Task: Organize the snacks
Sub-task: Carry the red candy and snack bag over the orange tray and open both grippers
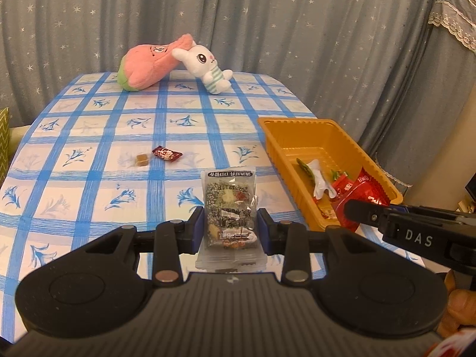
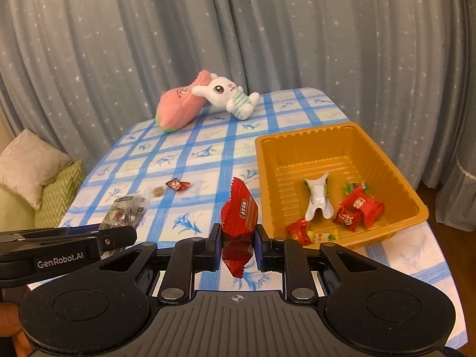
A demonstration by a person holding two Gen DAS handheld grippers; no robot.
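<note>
My left gripper (image 1: 228, 229) is shut on a clear packet of dark seed snack (image 1: 229, 205), held above the checked tablecloth. My right gripper (image 2: 237, 239) is shut on a red snack packet (image 2: 239, 223), held upright just left of the orange tray (image 2: 395, 160). The tray holds several red wrapped sweets (image 2: 360, 205) and a white wrapper (image 2: 318, 199). In the left wrist view the tray (image 1: 339, 136) is at the right, with the right gripper (image 1: 357, 209) and its red packet (image 1: 372, 193) over its near end. A small red sweet (image 1: 166, 153) and a brown toffee (image 1: 141, 159) lie on the cloth.
A pink plush (image 1: 148, 65) and a white rabbit plush (image 1: 205, 65) lie at the table's far edge before a starry grey curtain. Cushions (image 2: 38, 175) sit left of the table. The blue checked tablecloth (image 1: 89, 136) covers the table.
</note>
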